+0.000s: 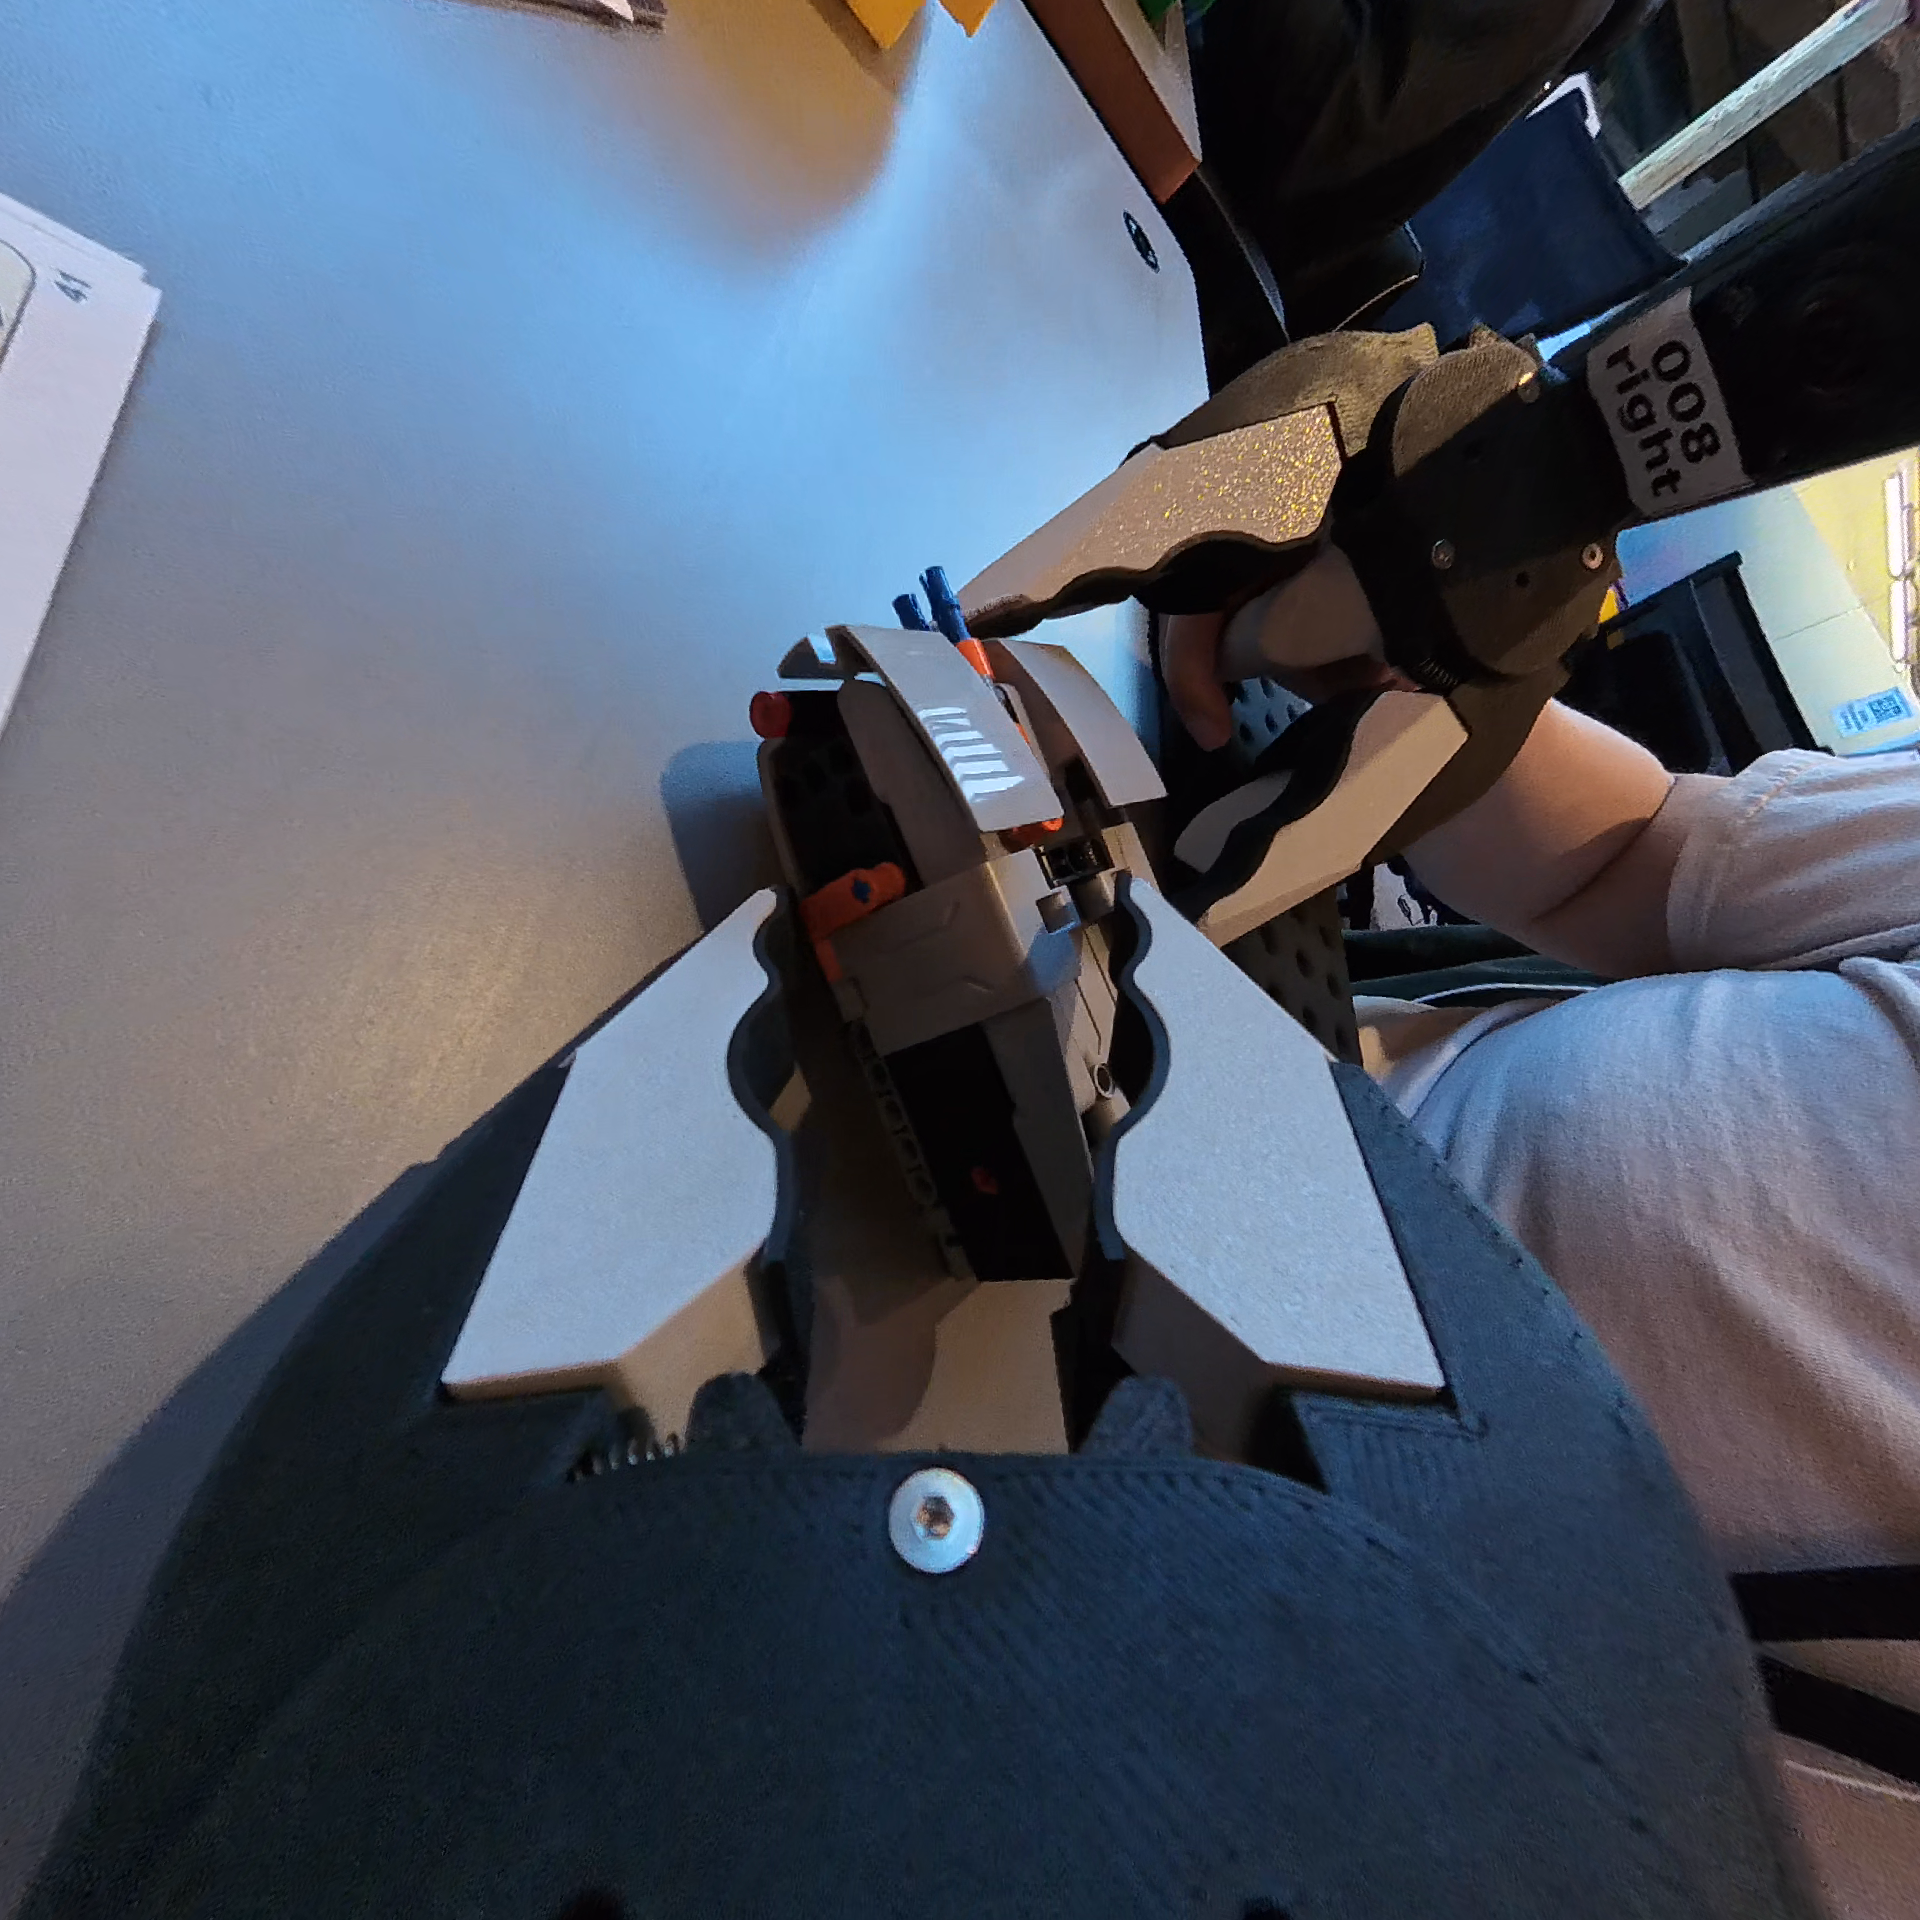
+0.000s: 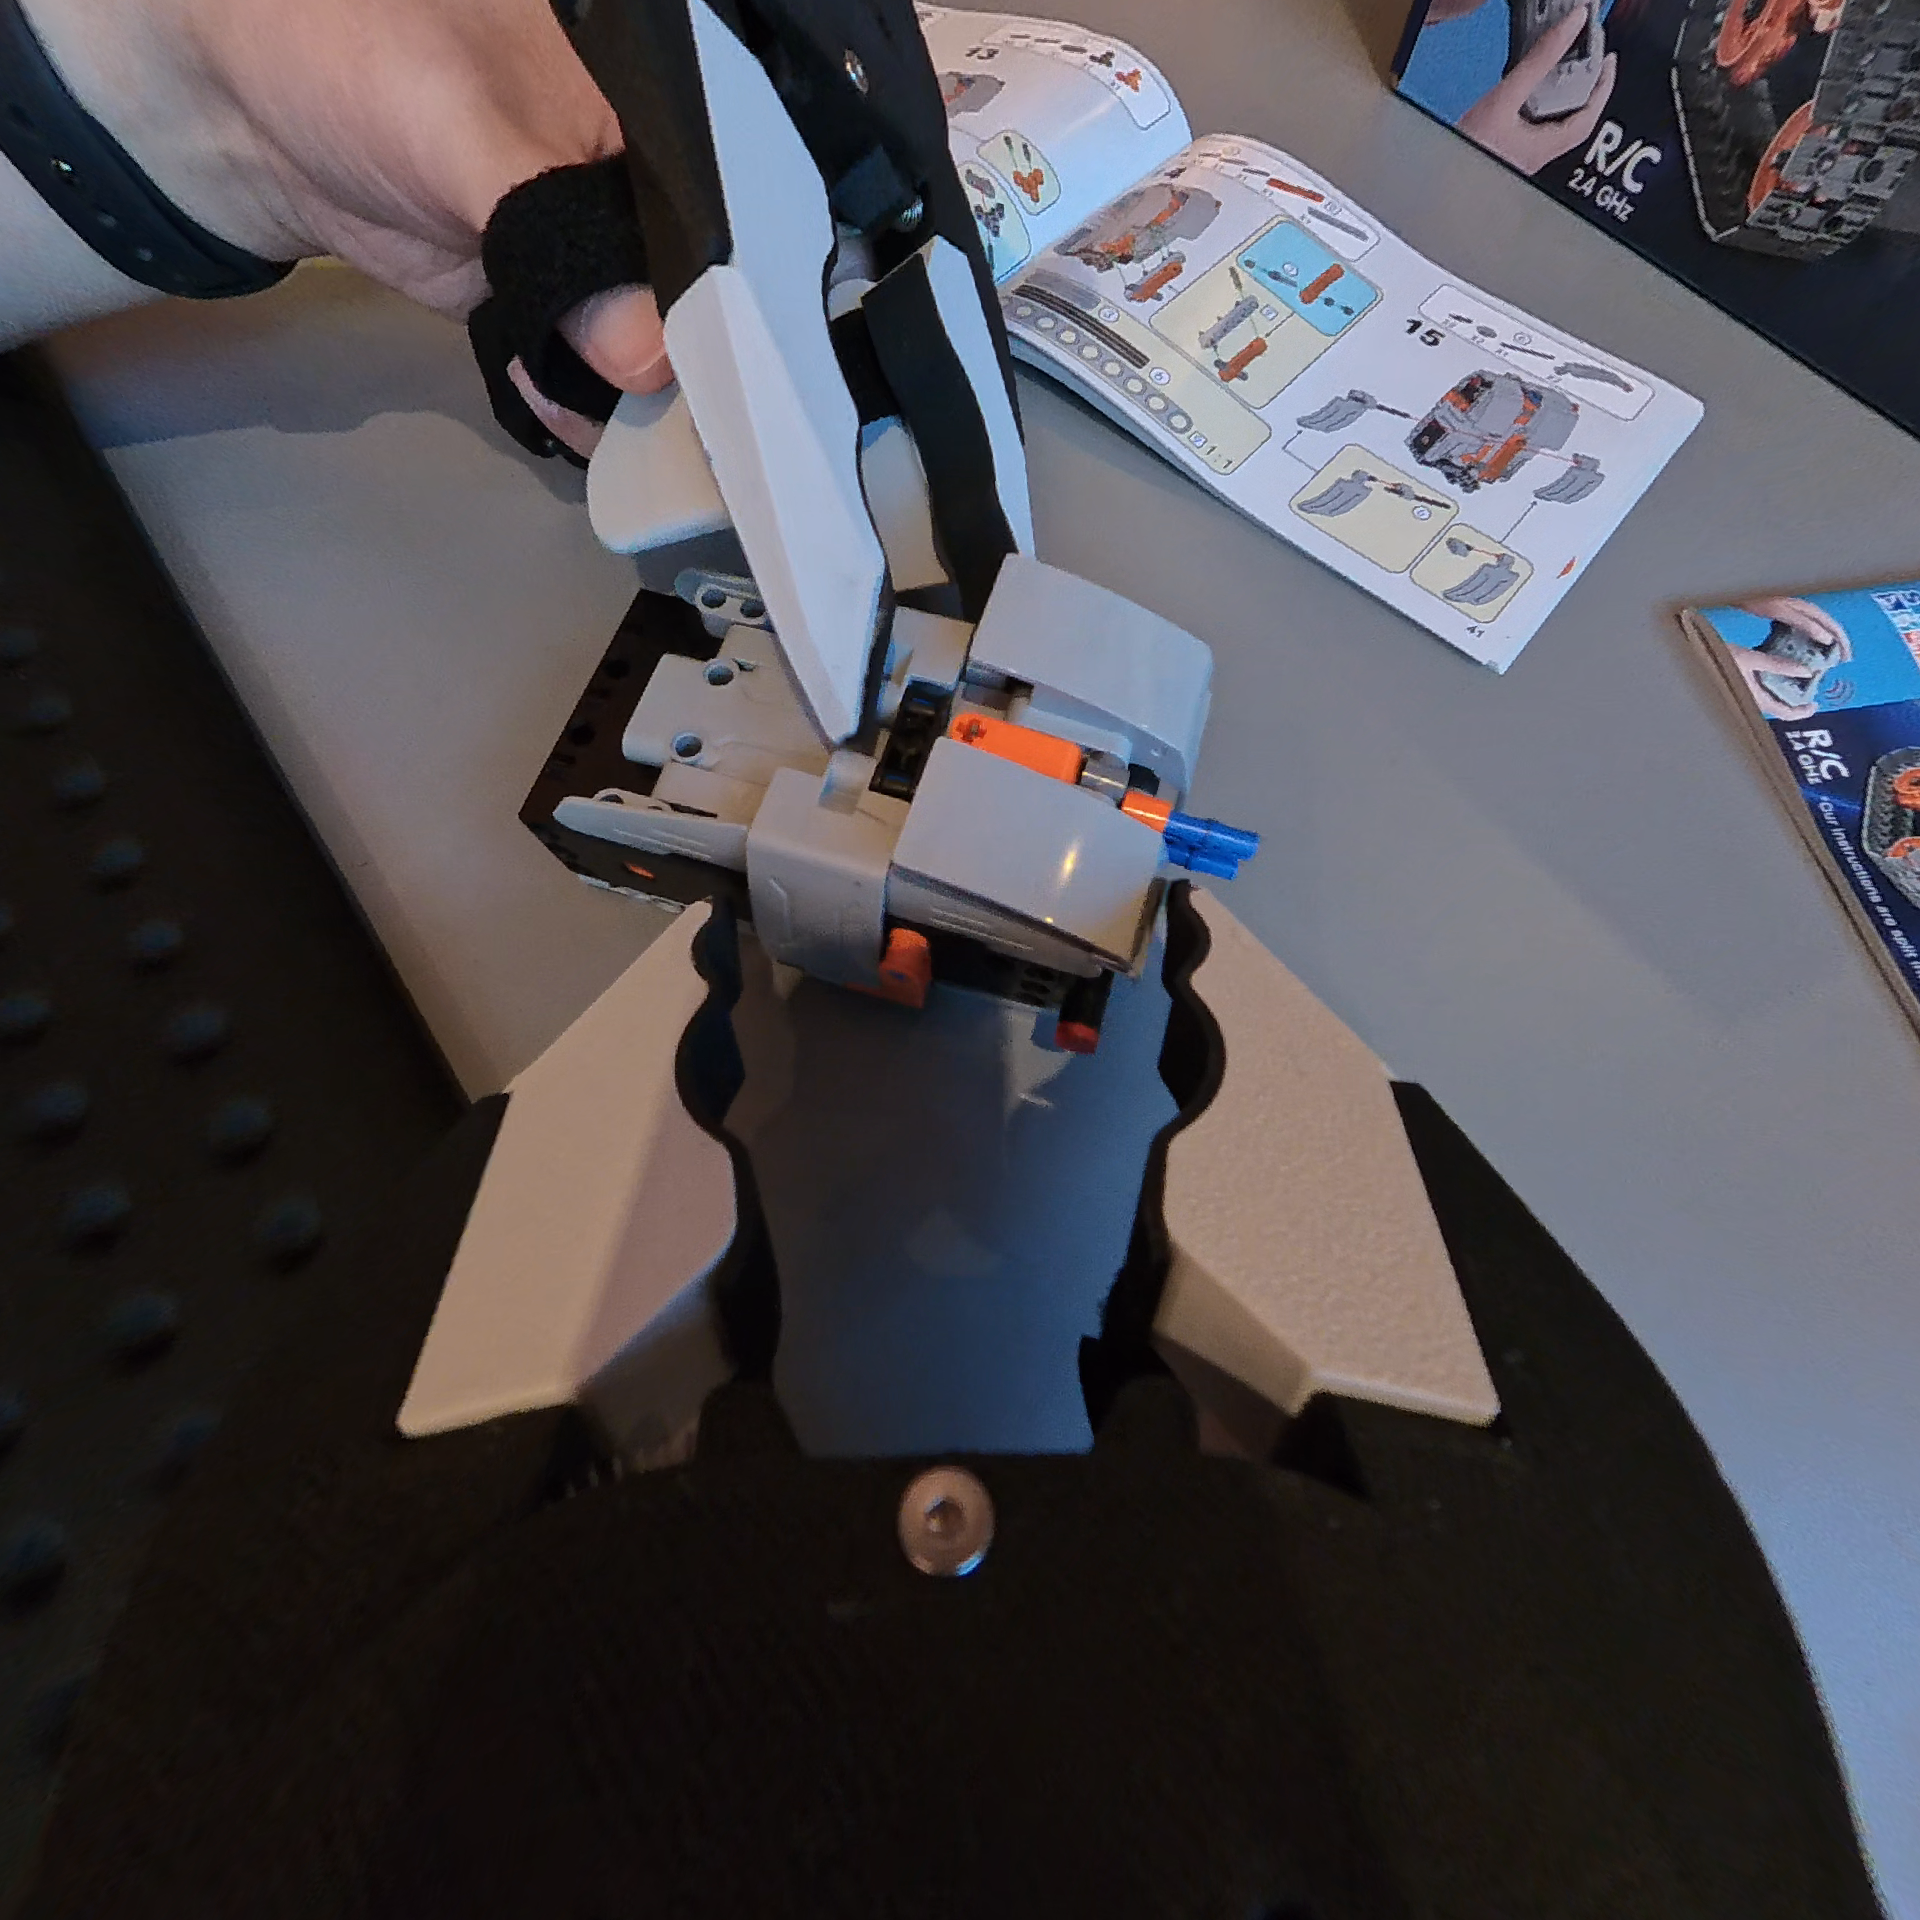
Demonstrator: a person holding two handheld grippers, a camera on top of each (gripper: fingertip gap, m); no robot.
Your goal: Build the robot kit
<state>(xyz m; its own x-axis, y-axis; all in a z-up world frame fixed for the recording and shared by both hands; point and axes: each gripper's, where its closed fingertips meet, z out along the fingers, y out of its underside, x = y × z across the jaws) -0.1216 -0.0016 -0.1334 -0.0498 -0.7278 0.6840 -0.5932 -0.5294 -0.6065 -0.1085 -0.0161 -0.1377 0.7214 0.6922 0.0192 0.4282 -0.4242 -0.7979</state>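
Observation:
A grey, black and orange brick model with blue pins at its far end is held just above the grey table. My left gripper is shut on the model's sides. In the right wrist view the left gripper comes down from above onto the model. My right gripper is open, its tips on either side of the model's near edge. In the left wrist view the right gripper straddles the model's far end, one finger close to the blue pins.
An open instruction booklet lies behind the model, a printed box at the far right corner, and a leaflet at the right edge. A black studded mat borders the table. A person's sleeve is at the right. Left and right tips are no more than a few centimetres apart.

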